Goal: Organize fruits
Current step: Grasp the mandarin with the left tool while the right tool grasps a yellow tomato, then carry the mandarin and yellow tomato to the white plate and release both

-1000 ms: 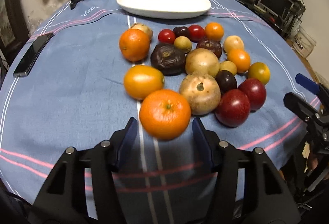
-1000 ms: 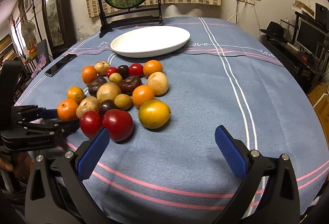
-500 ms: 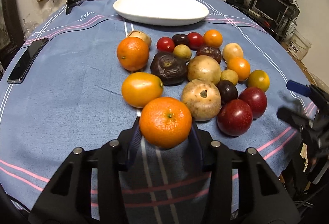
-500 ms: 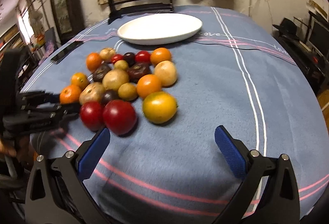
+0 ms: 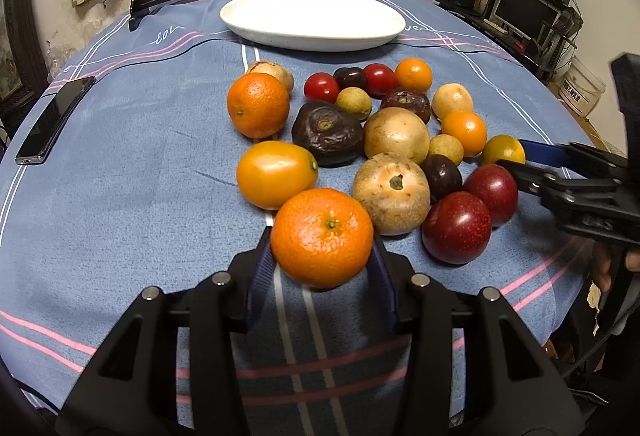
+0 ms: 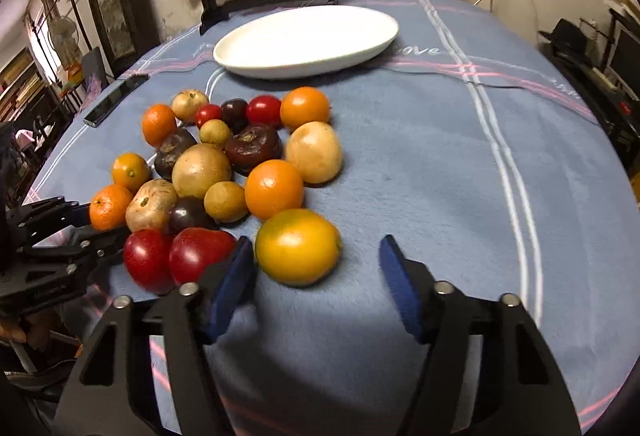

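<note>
Since the earlier frame, the right gripper (image 6: 316,278) has been brought forward to the yellow-orange fruit (image 6: 298,246), and its jaws are closing with that fruit between them, not yet pressed. The fruit lies just ahead, nearer the left pad; it is smooth, glossy, slightly oval. The left gripper (image 5: 322,268) is clamped on a pebbled mandarin (image 5: 322,236). Beyond the heap, the empty white oval plate (image 6: 306,38) is seen on a fuzzy blue cloth (image 6: 420,176).
</note>
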### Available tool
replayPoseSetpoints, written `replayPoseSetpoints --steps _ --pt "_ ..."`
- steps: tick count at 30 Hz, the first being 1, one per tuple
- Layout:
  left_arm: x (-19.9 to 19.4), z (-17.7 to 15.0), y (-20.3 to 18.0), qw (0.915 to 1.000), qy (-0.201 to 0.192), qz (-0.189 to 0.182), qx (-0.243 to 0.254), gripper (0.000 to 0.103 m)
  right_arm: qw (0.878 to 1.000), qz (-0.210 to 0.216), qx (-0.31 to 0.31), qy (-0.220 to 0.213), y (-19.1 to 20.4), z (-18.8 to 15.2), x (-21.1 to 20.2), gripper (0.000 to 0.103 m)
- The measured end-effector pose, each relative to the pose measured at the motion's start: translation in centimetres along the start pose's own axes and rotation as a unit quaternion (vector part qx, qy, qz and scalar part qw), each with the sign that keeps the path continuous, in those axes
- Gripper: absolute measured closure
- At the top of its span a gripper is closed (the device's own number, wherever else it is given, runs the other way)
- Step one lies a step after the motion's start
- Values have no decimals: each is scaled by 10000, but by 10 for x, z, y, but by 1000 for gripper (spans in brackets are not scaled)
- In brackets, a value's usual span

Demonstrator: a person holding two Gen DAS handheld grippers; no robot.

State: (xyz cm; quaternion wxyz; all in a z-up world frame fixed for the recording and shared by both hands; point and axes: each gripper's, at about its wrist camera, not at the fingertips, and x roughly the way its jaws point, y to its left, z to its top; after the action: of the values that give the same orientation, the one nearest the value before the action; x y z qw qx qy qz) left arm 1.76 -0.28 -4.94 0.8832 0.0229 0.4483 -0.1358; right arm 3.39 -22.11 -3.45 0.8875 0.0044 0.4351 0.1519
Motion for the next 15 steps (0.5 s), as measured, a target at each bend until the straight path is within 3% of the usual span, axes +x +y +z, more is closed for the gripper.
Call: replayPoseSetpoints --steps 2,8,15 --pt "0 0 -1 10000 4 12 5 57 9997 222 17 23 -1 5 2 60" --pt "-2 0 -1 10000 -10 -58 -3 59 9997 233 88 -46 -2 1 -6 60" --pt "-26 5 -5 9993 -256 -239 112 58 9985 124 54 -538 -8 6 -41 60"
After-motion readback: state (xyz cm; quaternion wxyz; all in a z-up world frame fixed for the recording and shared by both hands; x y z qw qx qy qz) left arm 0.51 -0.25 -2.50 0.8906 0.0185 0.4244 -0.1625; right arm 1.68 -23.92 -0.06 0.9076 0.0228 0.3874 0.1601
